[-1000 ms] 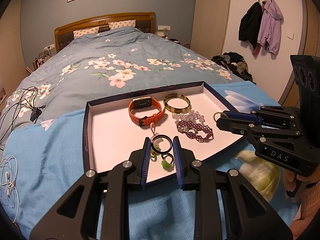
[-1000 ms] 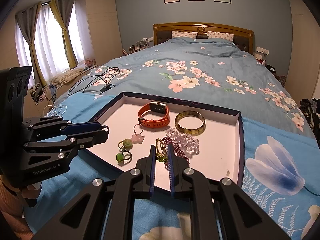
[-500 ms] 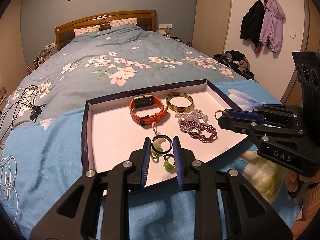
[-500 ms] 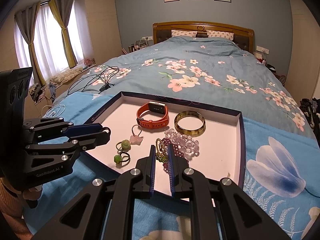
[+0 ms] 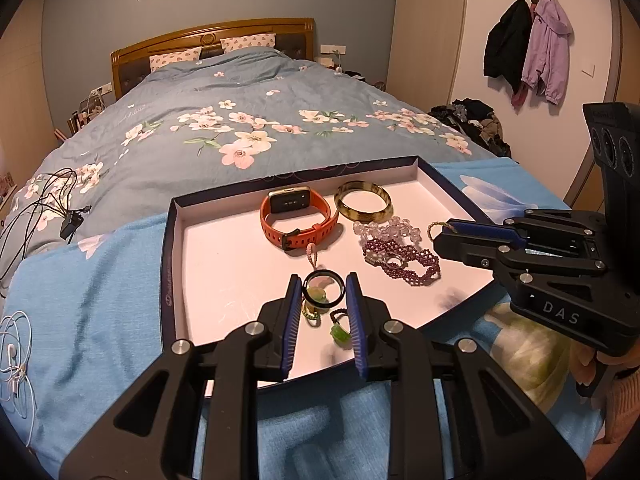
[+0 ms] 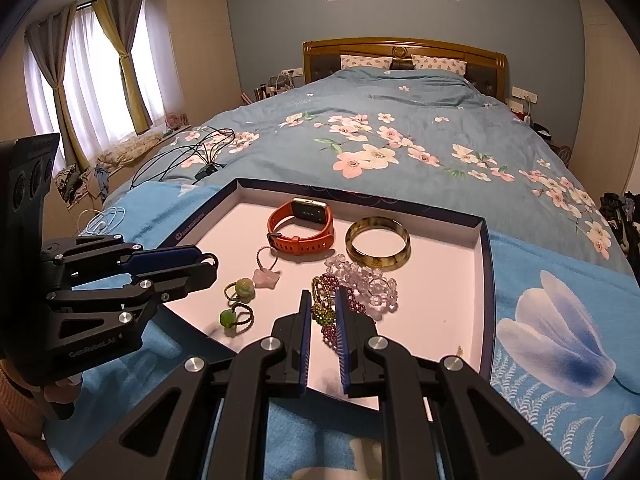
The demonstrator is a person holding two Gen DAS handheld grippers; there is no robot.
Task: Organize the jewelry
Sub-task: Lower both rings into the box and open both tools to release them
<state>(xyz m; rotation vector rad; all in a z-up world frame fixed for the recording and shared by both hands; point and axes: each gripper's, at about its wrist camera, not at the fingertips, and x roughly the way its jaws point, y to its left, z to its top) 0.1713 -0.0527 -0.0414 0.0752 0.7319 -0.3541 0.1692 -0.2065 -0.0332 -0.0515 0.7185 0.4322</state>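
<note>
A shallow white tray with a dark blue rim [image 5: 170, 248] [image 6: 486, 280] lies on the bed. It holds an orange smartwatch [image 5: 296, 220] [image 6: 304, 224], an olive bangle [image 5: 363, 202] [image 6: 378, 242], a clear bead bracelet [image 6: 366, 280], a purple bead bracelet [image 5: 404, 260], two green-stone rings [image 6: 236, 304] and a pink charm [image 6: 266, 278]. My left gripper [image 5: 323, 286] is shut on a black ring [image 5: 323, 287] over the tray's near edge. My right gripper [image 6: 323, 304] is shut on a green-gold bead bracelet [image 6: 322, 306], also seen in the left wrist view [image 5: 434, 228].
The floral blue duvet [image 6: 380, 128] and a light blue blanket [image 5: 92, 280] lie under the tray. Black cables [image 5: 48, 200] and white earphones [image 5: 14, 352] lie to the left. Jackets [image 5: 528, 48] hang on the right wall.
Both grippers have lifted slightly and drawn back toward the tray's near edge, each still holding its piece. The tray's contents have not moved.
</note>
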